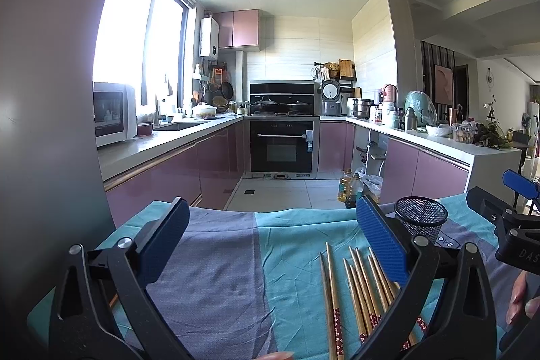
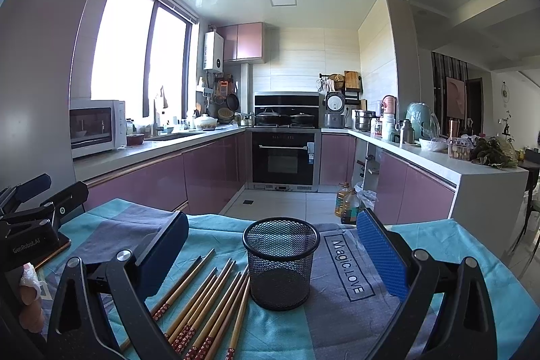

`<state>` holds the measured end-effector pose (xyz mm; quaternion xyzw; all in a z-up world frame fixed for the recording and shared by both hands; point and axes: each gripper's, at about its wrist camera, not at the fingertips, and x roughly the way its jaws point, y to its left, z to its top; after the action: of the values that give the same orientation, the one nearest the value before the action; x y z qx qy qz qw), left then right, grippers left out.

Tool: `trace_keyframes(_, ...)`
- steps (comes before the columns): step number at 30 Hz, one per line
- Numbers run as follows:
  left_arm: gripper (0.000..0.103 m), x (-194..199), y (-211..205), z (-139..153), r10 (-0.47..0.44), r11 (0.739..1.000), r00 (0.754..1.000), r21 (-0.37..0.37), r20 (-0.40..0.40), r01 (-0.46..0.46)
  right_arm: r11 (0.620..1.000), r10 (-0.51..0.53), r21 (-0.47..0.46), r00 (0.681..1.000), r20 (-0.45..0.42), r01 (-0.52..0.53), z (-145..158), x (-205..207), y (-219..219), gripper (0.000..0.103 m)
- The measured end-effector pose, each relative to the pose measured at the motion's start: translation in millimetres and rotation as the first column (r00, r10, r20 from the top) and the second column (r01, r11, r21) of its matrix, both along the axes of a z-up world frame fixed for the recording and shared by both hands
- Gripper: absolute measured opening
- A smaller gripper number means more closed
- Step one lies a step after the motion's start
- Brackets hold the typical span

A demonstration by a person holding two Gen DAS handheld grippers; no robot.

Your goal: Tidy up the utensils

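Several wooden chopsticks (image 2: 202,302) with red patterned ends lie side by side on a teal and grey cloth (image 2: 337,326). A black mesh holder (image 2: 280,262) stands upright and empty just right of them. My right gripper (image 2: 273,252) is open, its jaws wide on either side of the holder and the chopstick tips, holding nothing. In the left wrist view the chopsticks (image 1: 357,289) lie low at the right, and the holder (image 1: 422,218) is beyond them. My left gripper (image 1: 273,242) is open and empty above bare cloth (image 1: 219,275), its right finger (image 1: 381,242) over the chopsticks.
The cloth covers a table whose far edge faces a kitchen floor. Oil bottles (image 2: 347,201) stand on the floor beyond. Pink cabinets, an oven (image 2: 283,157) and a white counter (image 2: 472,171) lie further off. A hand (image 1: 519,296) shows at the right edge.
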<state>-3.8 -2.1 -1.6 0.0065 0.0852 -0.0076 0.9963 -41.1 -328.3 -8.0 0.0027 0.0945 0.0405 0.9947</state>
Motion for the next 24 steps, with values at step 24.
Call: trace_keyframes(24,0.097,-1.5,1.6,1.2,0.006,1.000,1.000,0.002,0.011,-0.006,1.000,0.005,0.004,1.000,0.003,-0.005,-1.0,-0.2,1.6,0.097)
